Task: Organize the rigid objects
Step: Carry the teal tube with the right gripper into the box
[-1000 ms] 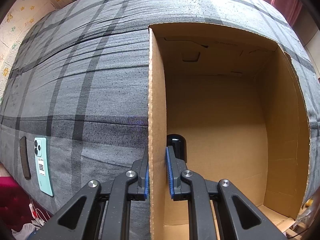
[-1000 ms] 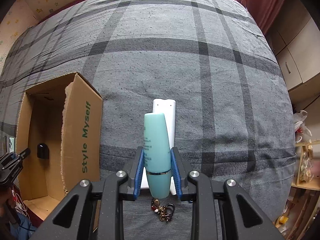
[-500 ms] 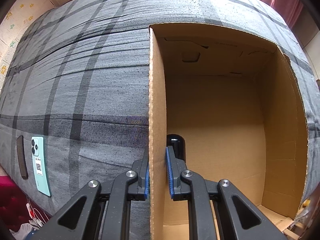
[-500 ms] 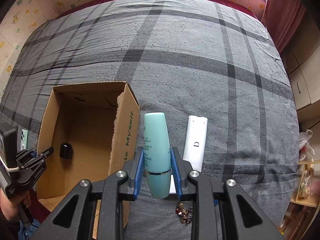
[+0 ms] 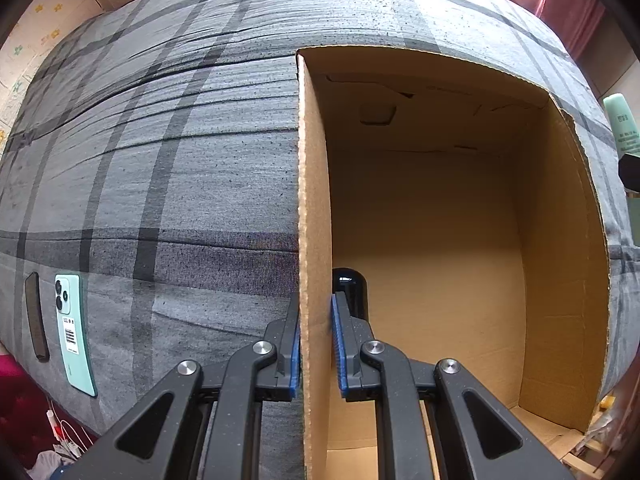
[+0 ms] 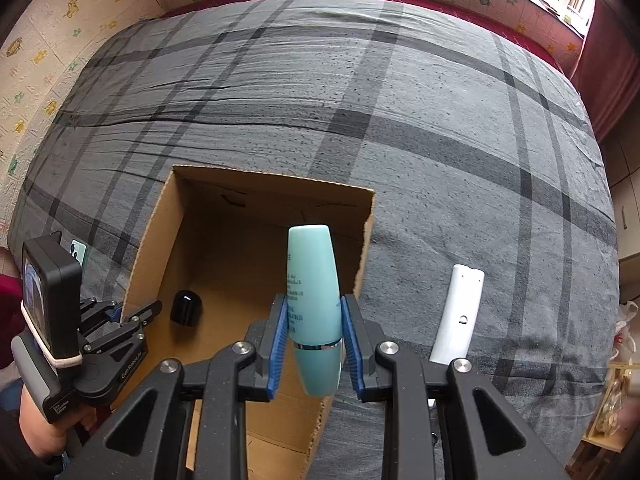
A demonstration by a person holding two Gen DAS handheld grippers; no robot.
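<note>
An open cardboard box (image 6: 256, 196) stands on a grey plaid bed. My left gripper (image 5: 316, 340) is shut on the box's left wall (image 5: 314, 200); it also shows in the right wrist view (image 6: 132, 312). A small black object (image 5: 352, 288) lies on the box floor, also seen in the right wrist view (image 6: 186, 307). My right gripper (image 6: 314, 340) is shut on a teal bottle (image 6: 314, 300) and holds it above the box's right wall; the bottle shows at the left wrist view's right edge (image 5: 622, 124). A white remote (image 6: 458, 316) lies on the bed right of the box.
A mint phone (image 5: 74, 328) and a dark flat bar (image 5: 36, 316) lie on the bed left of the box, near the bed's edge. The plaid bedspread (image 6: 360, 100) stretches beyond the box to a wall. A cabinet stands at the far right.
My right gripper has carried the teal bottle up and left, from above the remote to over the box's right wall. The left gripper stays clamped on the box wall.
</note>
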